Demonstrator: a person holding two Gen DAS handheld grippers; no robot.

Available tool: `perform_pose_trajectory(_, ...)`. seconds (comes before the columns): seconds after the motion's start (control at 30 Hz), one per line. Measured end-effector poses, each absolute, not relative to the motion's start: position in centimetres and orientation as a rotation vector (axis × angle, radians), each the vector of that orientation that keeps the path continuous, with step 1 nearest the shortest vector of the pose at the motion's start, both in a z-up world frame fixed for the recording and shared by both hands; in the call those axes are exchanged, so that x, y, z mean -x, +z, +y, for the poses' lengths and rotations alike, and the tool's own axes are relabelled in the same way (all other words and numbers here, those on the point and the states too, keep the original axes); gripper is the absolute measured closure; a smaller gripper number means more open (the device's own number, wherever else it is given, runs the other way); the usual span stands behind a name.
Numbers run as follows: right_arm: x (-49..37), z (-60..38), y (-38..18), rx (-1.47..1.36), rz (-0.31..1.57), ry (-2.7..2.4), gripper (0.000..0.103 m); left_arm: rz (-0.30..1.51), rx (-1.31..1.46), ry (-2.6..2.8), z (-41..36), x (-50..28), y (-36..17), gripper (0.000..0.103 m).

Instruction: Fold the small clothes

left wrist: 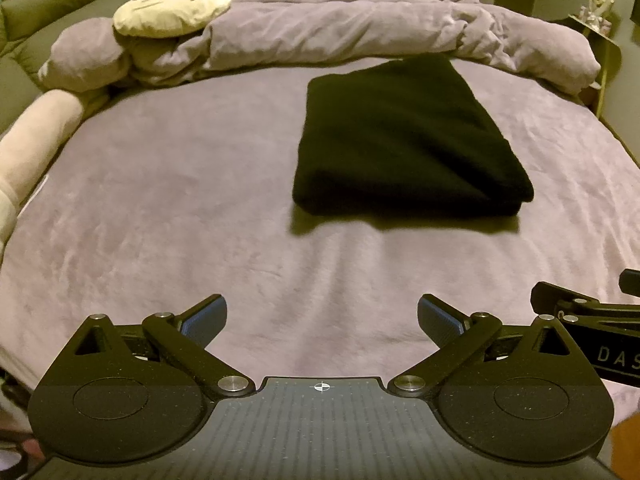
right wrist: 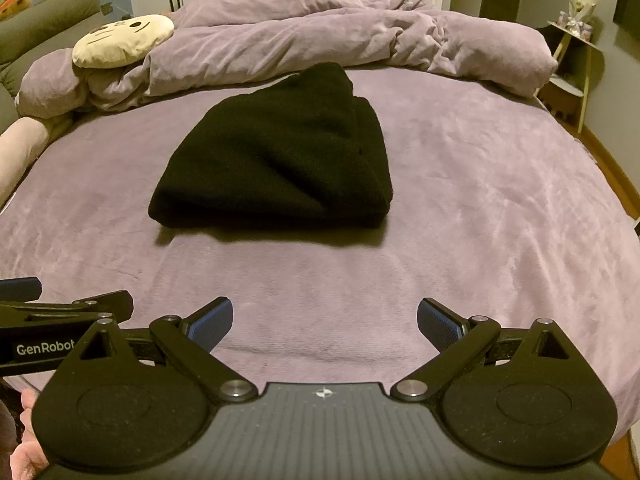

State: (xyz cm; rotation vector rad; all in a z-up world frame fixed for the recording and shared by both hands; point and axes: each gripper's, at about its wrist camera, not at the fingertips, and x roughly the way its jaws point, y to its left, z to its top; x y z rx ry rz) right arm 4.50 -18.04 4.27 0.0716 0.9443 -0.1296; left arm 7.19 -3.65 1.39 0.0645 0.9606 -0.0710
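A black garment (left wrist: 404, 140) lies folded in a thick rectangle on the purple bed sheet (left wrist: 180, 220), right of centre in the left wrist view. It also shows in the right wrist view (right wrist: 280, 160), left of centre. My left gripper (left wrist: 322, 320) is open and empty, well short of the garment. My right gripper (right wrist: 325, 322) is open and empty, also short of it. The right gripper's side shows at the right edge of the left wrist view (left wrist: 592, 316); the left gripper's side shows at the left edge of the right wrist view (right wrist: 60, 316).
A bunched purple duvet (left wrist: 340, 32) lies across the far end of the bed. A cream plush face pillow (left wrist: 172, 10) rests on it at the left. A pale bolster (left wrist: 28, 144) runs along the left edge. A small side shelf (right wrist: 576, 60) stands at the far right.
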Motion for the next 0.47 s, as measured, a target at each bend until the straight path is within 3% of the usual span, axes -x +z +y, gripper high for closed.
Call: perform_pose_trajectory(0.47, -4.34, -18.31, 4.38, -0.096, 0.944, -0.137, 0.004, 0.932, -0.079, -0.087, -3.72, -6.60, 1.67, 0.000)
